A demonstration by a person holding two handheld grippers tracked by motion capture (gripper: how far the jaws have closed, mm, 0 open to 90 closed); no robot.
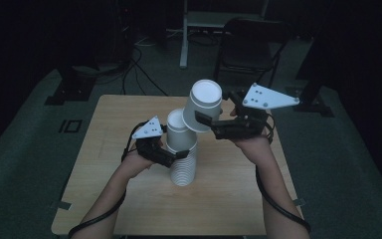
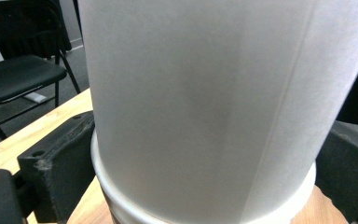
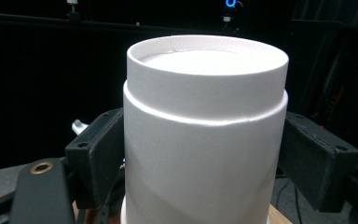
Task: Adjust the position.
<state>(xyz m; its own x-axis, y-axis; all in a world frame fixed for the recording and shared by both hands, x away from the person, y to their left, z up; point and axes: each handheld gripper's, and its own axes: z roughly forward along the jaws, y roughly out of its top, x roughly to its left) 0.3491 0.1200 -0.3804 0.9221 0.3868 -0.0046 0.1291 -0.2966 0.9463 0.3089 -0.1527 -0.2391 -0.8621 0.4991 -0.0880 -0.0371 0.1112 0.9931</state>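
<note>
High view has the right gripper clamped on a light, crushable inverted white paper cup above the ribbed stack of white paper cups mid-table, which the left gripper holds; mid-wall grips seem safest.

1. Table: light wood top, rounded corners, standing on the floor at the middle of the high view.
2. Floor: grey-green, dimly lit, darker toward the edges.
3. Folding chair: black, just beyond the table's far edge.
4. White frame leg: upright, left of the chair.
5. Cables: dark, trailing across the floor behind the table.
6. Black stand base: far left.
7. Backdrop: black, unlit.
8. Blue indicator light: small, at the top of the right gripper view.
</note>
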